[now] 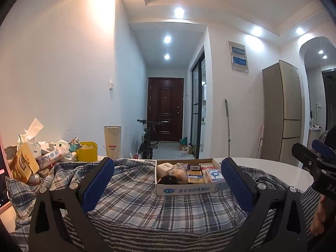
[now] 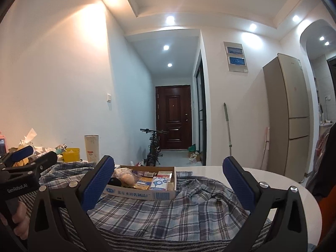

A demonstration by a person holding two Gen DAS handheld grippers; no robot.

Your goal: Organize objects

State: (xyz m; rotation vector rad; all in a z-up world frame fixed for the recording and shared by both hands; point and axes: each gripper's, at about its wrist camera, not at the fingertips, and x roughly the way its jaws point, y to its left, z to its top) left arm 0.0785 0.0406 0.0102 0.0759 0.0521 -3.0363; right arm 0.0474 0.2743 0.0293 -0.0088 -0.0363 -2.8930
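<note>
A shallow cardboard box (image 1: 189, 189) with blue Chinese print sits on a blue plaid cloth (image 1: 134, 193) on the table. It holds small packets, cartons, a bagged bun and a dark object. It also shows in the right wrist view (image 2: 145, 195). My left gripper (image 1: 167, 183) is open and empty, held above the cloth in front of the box. My right gripper (image 2: 168, 181) is open and empty, level with the box and right of it. Each gripper shows at the other view's edge.
A heap of snack bags and wrappers (image 1: 40, 157), a yellow tub (image 1: 87, 151) and a tall pale cylinder (image 1: 112, 145) stand at the back left. The white round table (image 2: 262, 176) shows bare at the right. A fridge (image 2: 292, 115) stands beyond.
</note>
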